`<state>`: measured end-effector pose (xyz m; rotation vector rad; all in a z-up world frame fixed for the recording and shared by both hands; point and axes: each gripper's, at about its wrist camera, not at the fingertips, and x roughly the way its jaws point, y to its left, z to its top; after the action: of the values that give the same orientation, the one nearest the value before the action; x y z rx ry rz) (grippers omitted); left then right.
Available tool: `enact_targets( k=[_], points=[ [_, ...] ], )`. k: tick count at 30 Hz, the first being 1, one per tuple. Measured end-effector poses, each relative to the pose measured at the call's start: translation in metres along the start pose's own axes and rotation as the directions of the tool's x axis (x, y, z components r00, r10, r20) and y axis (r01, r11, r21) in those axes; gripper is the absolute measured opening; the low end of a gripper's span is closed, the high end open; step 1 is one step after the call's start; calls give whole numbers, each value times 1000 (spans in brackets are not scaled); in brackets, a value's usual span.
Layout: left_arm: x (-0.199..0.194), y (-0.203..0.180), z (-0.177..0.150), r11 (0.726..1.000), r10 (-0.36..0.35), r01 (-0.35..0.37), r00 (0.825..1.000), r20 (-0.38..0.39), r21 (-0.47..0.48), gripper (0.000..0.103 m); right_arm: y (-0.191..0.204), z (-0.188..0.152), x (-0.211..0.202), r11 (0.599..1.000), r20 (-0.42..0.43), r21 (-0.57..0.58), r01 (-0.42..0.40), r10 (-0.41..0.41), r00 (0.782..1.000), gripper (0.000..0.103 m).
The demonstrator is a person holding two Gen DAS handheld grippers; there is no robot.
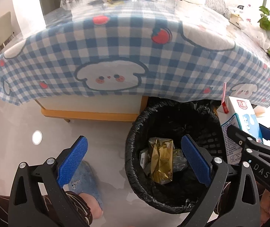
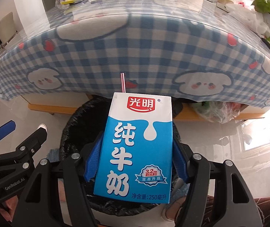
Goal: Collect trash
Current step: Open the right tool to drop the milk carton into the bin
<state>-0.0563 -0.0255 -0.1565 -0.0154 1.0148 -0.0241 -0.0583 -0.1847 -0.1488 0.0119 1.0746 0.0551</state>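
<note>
Right gripper (image 2: 135, 162) is clenching milk carton (image 2: 136, 151) over, apparently, the black-lined bin (image 1: 135, 132) rim by the table edge (image 1: 97, 94), while left gripper (image 1: 135, 160) is hanging released w/ open floor (image 1: 21, 123) alongside.

The milk carton (image 2: 135, 149) carries most of the legible print. A red badge near its top reads "光明" with a registered mark beside it. Large white characters down the blue front panel read "纯牛奶". A round seal at lower right shows "3.2" above a ribbon reading "营养升级"; the small line between them is not legible. The bottom edge reads "净含量:250毫升".

The left gripper (image 2: 19, 130) body bears "GenRobot.AI" in the right wrist view. The right gripper (image 1: 248, 134) arm shows "DAS" in the left wrist view. The blue slipper (image 1: 85, 181) bears small print, too blurred to confirm.
</note>
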Motion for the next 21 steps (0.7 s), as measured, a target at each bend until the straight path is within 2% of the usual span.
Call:
enact_targets(
  k=[11,16,21],
  points=[
    [-2,14,0,1000,24,-24,1000,-6,-20,97,17,0,4,999,-15,-32,-12,12,1000,64],
    [-1,11,1,999,29,-29,1000,-9,-13,97,16,-1,2,999,-3,-41,7,-7,1000,78],
    [0,11,2,999,32,-32,999,-12,-15,97,6,2,-2,1000,4,-20,22,-22,1000,86]
  ],
)
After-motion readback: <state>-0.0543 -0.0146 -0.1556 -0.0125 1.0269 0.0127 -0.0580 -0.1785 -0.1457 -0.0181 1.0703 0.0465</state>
